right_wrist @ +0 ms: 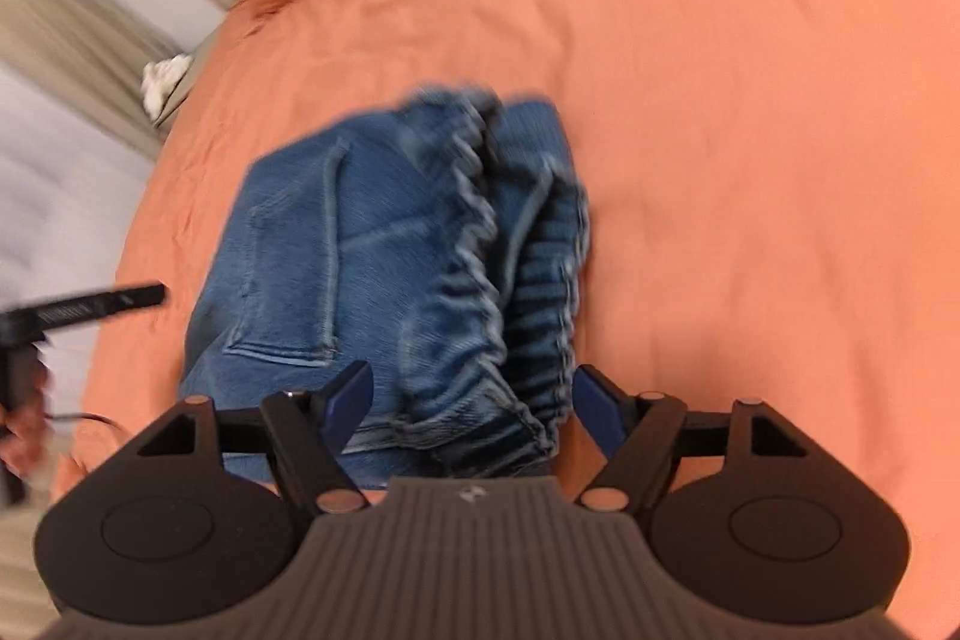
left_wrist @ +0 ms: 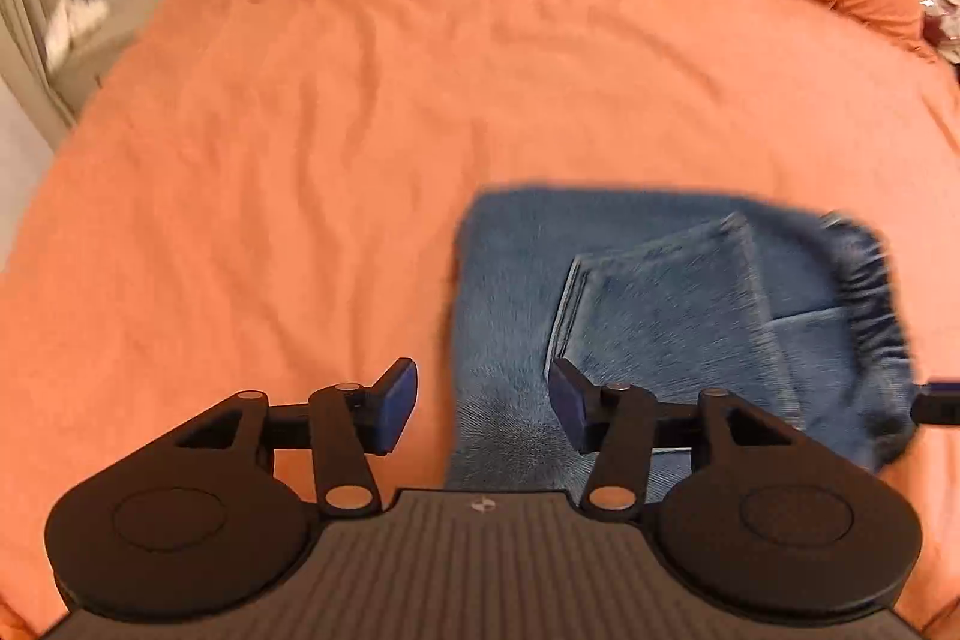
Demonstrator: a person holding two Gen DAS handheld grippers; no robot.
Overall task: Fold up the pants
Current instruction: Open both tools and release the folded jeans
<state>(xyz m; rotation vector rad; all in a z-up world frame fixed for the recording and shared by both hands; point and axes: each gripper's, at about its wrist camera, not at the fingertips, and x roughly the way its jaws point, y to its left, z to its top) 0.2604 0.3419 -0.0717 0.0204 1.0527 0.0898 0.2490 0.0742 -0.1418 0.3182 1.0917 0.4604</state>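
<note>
Rumpled orange bedspread [left_wrist: 300,148]; folded denim pants [right_wrist: 360,244], ruffled waistband; left gripper [left_wrist: 483,406], right gripper [right_wrist: 471,412] spread, empty.

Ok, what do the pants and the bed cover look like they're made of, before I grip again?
The pants look like blue denim: matte, with pale double-stitched seams, a patch pocket and a gathered, likely elastic waistband. Motion blur hides the weave. The bed cover looks like soft orange woven cotton or similar, matte, with shallow creases. The left gripper and right gripper are both open.
</note>
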